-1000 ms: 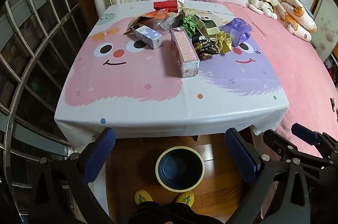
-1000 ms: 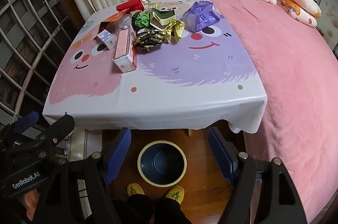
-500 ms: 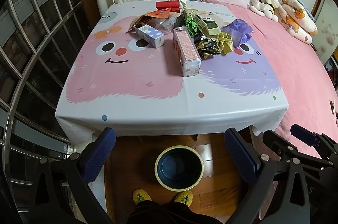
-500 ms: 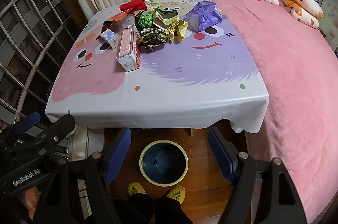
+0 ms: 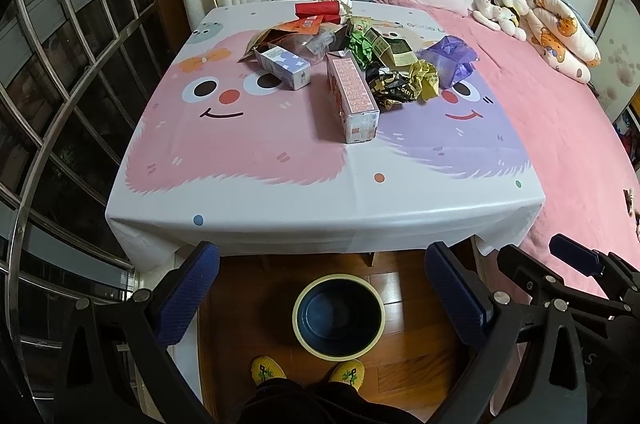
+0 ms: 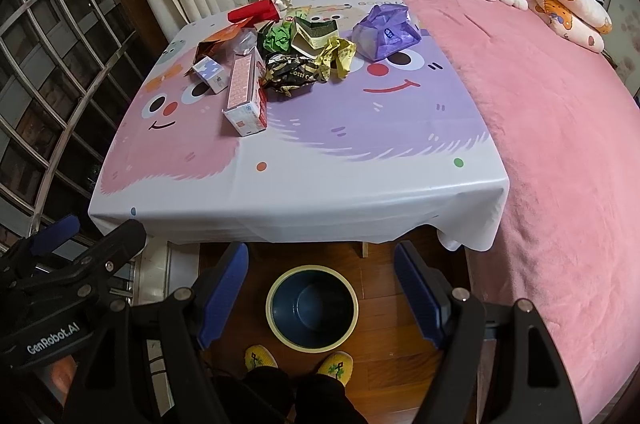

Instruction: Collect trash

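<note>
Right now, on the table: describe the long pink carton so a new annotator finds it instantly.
Start at the table with the cartoon-face cloth, beside the pink bed. A heap of trash sits at its far half; the long pink carton lies flat at the heap's near edge, on the seam between the pink and purple faces. It is the longest box there and reaches closest to the bin on the floor.

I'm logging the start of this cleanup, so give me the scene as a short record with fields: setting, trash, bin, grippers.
setting: table with cartoon-face cloth beside a pink bed
trash: far half of the table; long pink carton nearest, small blue-patterned box, crumpled black-and-gold wrapper, purple plastic bag, red box
bin: round dark blue bin with cream rim on wood floor, looks empty
left gripper: fingers open, holding nothing
right gripper: fingers open, holding nothing
</note>
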